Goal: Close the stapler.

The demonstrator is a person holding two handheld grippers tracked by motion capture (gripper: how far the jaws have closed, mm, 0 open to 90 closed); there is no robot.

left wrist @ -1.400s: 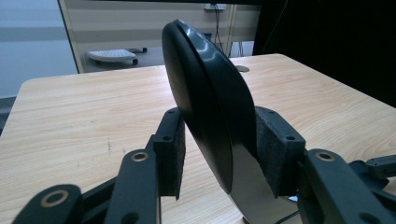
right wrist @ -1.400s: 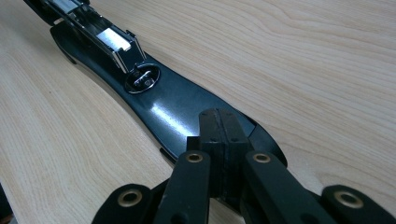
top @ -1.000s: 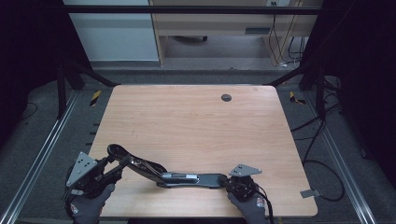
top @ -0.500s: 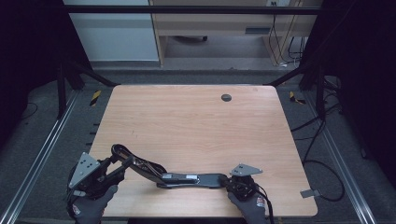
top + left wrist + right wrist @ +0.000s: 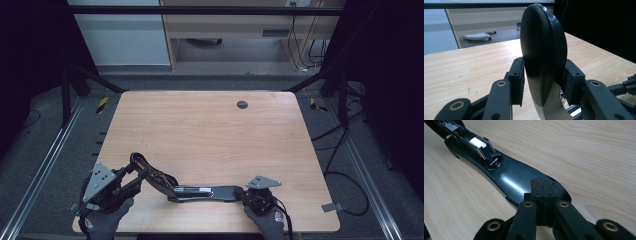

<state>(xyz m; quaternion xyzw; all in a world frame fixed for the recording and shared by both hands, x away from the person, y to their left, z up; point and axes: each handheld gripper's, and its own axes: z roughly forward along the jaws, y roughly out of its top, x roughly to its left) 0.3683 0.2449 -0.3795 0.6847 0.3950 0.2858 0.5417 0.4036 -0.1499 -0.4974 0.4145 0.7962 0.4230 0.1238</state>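
I have a black stapler [image 5: 200, 191] opened out flat near the front edge of the wooden table [image 5: 210, 130], between my two grippers. Its base plate [image 5: 519, 180] lies on the wood, with the shiny metal magazine [image 5: 471, 141] raised above it and the small round anvil [image 5: 494, 162] showing just in front of the magazine's tip.

My right gripper [image 5: 541, 192] has its jaws shut pad against pad, and the closed tips rest on top of the rounded front end of the base plate, pressing from above rather than clamping it. In the high view that gripper [image 5: 252, 194] sits at the right end of the stapler, with my gloved hand behind it.

My left gripper [image 5: 544, 80] has the stapler's top cover [image 5: 541, 52] between its pads. The cover stands upright on edge, rounded end up. The right pad lies against it and the left pad sits at its edge; I take this as a grip. These jaws have just been closing a little on the cover. In the high view the left gripper [image 5: 131, 176] holds that cover swung up and back at the stapler's left end.
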